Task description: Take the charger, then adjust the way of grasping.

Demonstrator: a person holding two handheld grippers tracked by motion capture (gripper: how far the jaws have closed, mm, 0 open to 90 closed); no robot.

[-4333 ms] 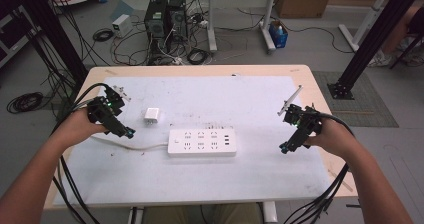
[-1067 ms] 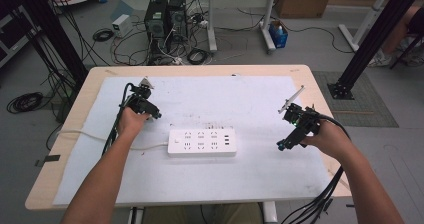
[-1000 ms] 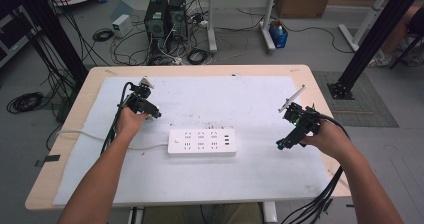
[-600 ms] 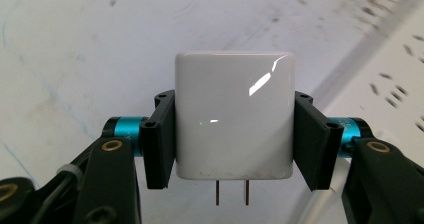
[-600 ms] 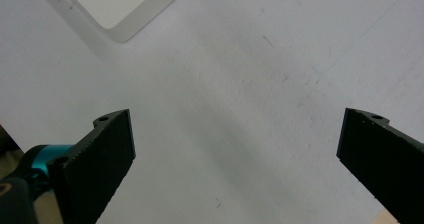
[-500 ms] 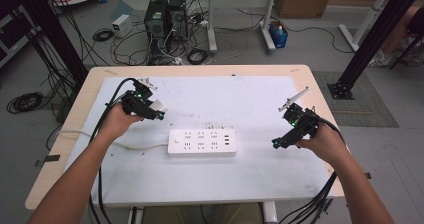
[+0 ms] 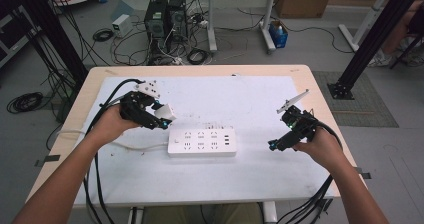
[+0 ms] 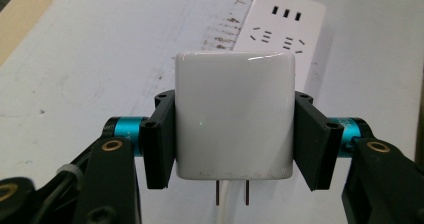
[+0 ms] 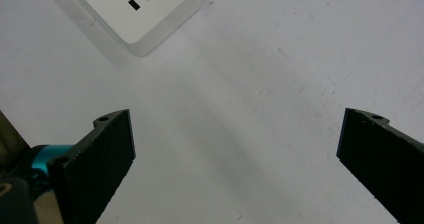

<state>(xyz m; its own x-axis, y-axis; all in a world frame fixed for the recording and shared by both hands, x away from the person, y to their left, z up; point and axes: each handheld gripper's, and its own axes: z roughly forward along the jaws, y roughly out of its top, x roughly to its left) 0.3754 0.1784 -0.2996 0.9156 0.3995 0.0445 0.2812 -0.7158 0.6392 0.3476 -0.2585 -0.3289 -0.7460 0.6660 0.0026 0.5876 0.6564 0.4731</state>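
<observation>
The left gripper (image 8: 234, 134) clamps a white plug adapter (image 8: 234, 115) above the power strip (image 7: 202, 142); the right gripper (image 9: 235, 149), jaws wide and empty, hovers over the white mat (image 7: 250, 104).

Nothing readable here tbh. The white charger (image 8: 234, 115) has a blank face, no brand or numbers, and the power strip (image 7: 202, 143) just shows bare sockets, no lettering I can make out.
</observation>
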